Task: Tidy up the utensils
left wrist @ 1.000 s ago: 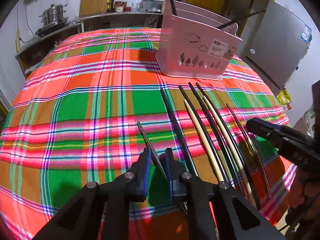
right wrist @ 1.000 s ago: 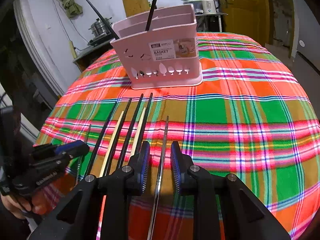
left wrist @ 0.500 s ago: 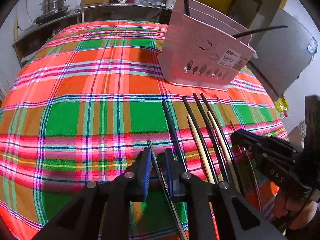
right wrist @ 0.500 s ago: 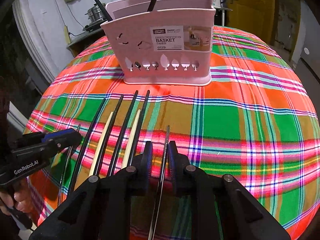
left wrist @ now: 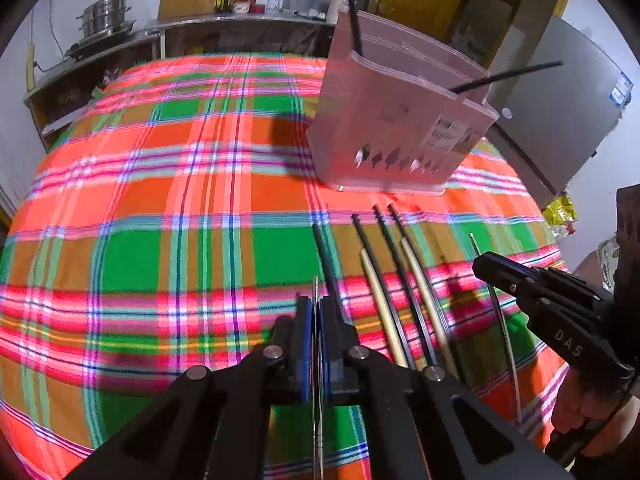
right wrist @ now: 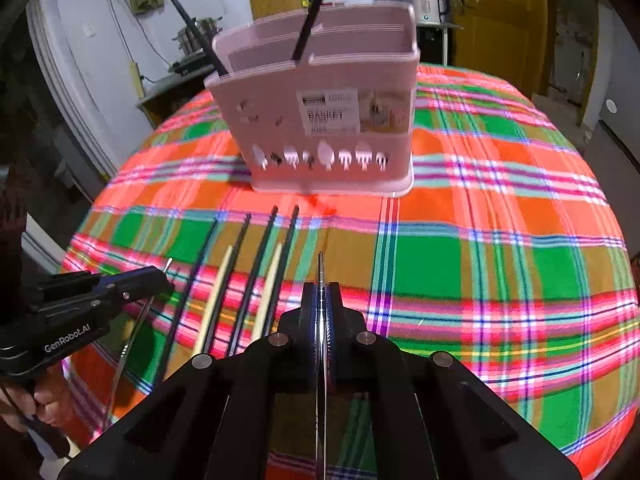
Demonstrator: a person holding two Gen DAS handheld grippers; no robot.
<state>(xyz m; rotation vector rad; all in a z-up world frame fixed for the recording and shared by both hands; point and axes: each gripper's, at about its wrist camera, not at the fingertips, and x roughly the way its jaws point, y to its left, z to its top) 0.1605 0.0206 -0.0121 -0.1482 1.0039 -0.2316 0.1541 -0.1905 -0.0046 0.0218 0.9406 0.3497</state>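
Left wrist view: the left gripper (left wrist: 316,332) is seen at lower centre, its blue pads pressed onto one thin metal chopstick (left wrist: 316,292), whose tip pokes out just past the fingers toward the top of the frame. The long axis of that stick runs straight up and down the picture, in line with the fingers.

On the plaid tablecloth (left wrist: 160,208), right of centre, four black chopsticks (left wrist: 326,256) and two pale chopsticks (left wrist: 376,288) are laid side by side, all running from the lower right toward the pink basket (left wrist: 384,132) in the upper right. Two more black sticks are stood in the basket: one upright (left wrist: 352,12) at its left end, one leaning (left wrist: 508,76) out to the right. At the right edge, the other hand-held gripper (left wrist: 486,266) is seen with its fingers together on a second thin metal stick (left wrist: 502,320), which shows beyond its tip and below it.

Right wrist view: the right gripper (right wrist: 322,304) is shown at lower centre, clamped on a thin metal chopstick (right wrist: 320,276) that points up the frame toward the basket (right wrist: 320,120). The same row of four black (right wrist: 260,264) and two pale (right wrist: 218,292) sticks is seen left of centre, fanned toward the basket. At the left edge, the left gripper (right wrist: 160,280) is held over the cloth (right wrist: 480,240), with a metal tip (right wrist: 168,265) showing at its nose.
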